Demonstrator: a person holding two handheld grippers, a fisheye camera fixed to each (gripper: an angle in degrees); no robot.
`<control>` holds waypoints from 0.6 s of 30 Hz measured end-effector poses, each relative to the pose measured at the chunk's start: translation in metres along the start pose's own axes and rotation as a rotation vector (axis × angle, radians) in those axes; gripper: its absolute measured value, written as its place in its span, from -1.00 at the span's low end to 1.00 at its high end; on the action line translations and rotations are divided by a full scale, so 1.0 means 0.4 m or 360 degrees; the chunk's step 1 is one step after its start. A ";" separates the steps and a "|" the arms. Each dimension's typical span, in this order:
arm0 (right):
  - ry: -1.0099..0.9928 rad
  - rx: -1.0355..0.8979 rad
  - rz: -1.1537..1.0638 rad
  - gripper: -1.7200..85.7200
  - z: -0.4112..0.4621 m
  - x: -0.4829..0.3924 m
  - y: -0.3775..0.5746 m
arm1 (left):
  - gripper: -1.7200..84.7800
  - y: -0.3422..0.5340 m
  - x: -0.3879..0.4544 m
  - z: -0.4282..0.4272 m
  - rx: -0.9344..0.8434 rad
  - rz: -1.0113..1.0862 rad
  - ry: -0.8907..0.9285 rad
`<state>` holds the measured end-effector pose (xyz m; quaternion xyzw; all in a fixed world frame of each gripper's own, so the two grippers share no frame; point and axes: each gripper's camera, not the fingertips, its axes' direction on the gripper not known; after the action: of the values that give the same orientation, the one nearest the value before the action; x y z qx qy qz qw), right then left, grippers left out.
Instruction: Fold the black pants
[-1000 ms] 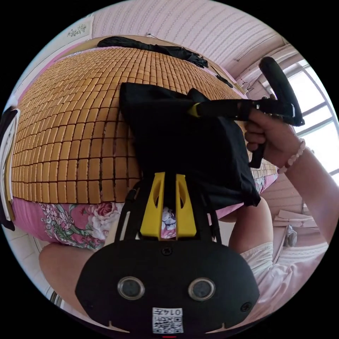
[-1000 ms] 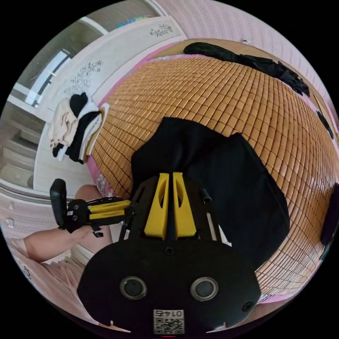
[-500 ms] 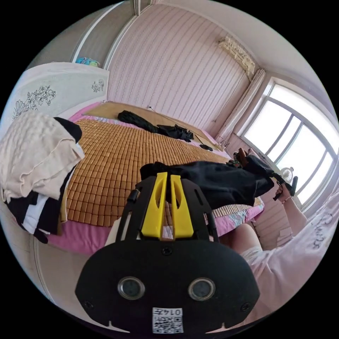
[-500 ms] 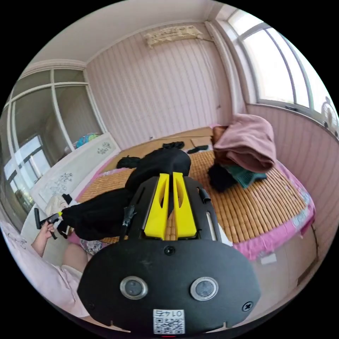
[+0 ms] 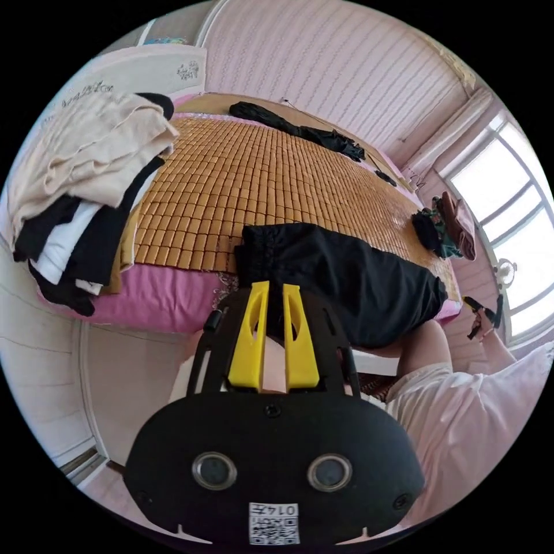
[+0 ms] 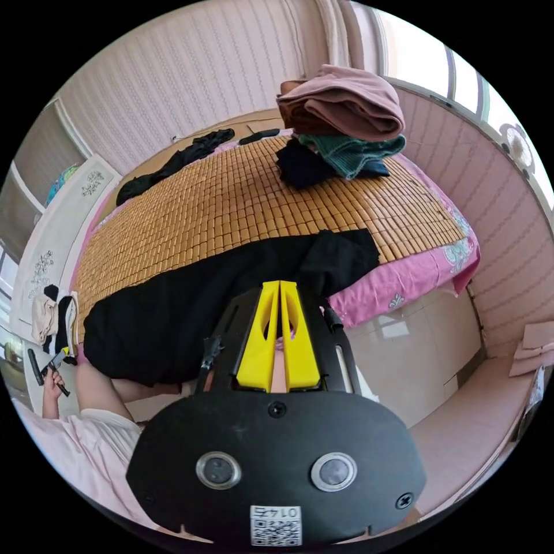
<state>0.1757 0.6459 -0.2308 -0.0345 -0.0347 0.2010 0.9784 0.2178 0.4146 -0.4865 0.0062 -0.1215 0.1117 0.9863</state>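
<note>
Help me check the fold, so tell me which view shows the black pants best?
The right gripper view: the black pants spread across the mat's near edge. The left gripper view shows them foreshortened, partly behind the left gripper.

Black pants (image 5: 346, 280) now lie spread flat along bamboo mat (image 5: 242, 179) near edge, no longer bunched and lifted off mat. Left tongs (image 5: 272, 340) now off cloth, jaws slightly parted, nothing between. Right tongs (image 6: 278, 340) also off cloth, jaws nearly together, empty. Both tongs now back off mat edge, well apart.
</note>
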 end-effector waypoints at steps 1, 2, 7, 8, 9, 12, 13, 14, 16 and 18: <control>0.0006 0.0024 -0.0060 -0.96 0.009 -0.039 -0.008 | -0.82 -0.017 0.009 0.003 0.0009 0.0012 -0.0021; 0.0007 0.0039 -0.0094 -0.96 0.014 -0.060 -0.009 | -0.78 -0.058 0.027 0.014 0.0029 0.0019 -0.0023; -0.0084 0.0098 -0.0377 -0.92 0.051 -0.230 0.032 | -0.71 -0.231 0.083 0.181 -0.0166 -0.0090 0.0047; -0.0097 0.0098 -0.0397 -0.92 0.053 -0.242 0.040 | -0.73 -0.258 0.096 0.238 -0.0269 -0.0109 0.0032; -0.0122 0.0101 -0.0451 -0.91 0.054 -0.265 0.059 | -0.76 -0.272 0.109 0.299 -0.0420 -0.0117 -0.0046; -0.0104 0.0095 -0.0581 -0.91 0.061 -0.315 0.105 | -0.90 -0.271 0.142 0.318 -0.0408 -0.0013 -0.0193; -0.0103 0.0089 -0.0629 -0.91 0.069 -0.335 0.122 | -0.93 -0.272 0.141 0.315 -0.0412 -0.0019 -0.0174; -0.0109 0.0086 -0.0653 -0.91 0.073 -0.345 0.130 | -0.95 -0.272 0.136 0.295 -0.0397 -0.0027 -0.0153; -0.0166 0.0081 -0.0746 -0.92 0.097 -0.393 0.151 | -0.97 -0.263 0.123 0.238 -0.0320 -0.0041 -0.0076; -0.0216 0.0076 -0.0841 -0.91 0.119 -0.447 0.157 | -0.98 -0.231 0.116 0.103 -0.0155 -0.0002 0.0064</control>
<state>-0.0165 0.6352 -0.1983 0.0125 -0.1034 -0.0587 0.9928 0.2723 0.3331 -0.4341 -0.0441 -0.1069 0.1051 0.9877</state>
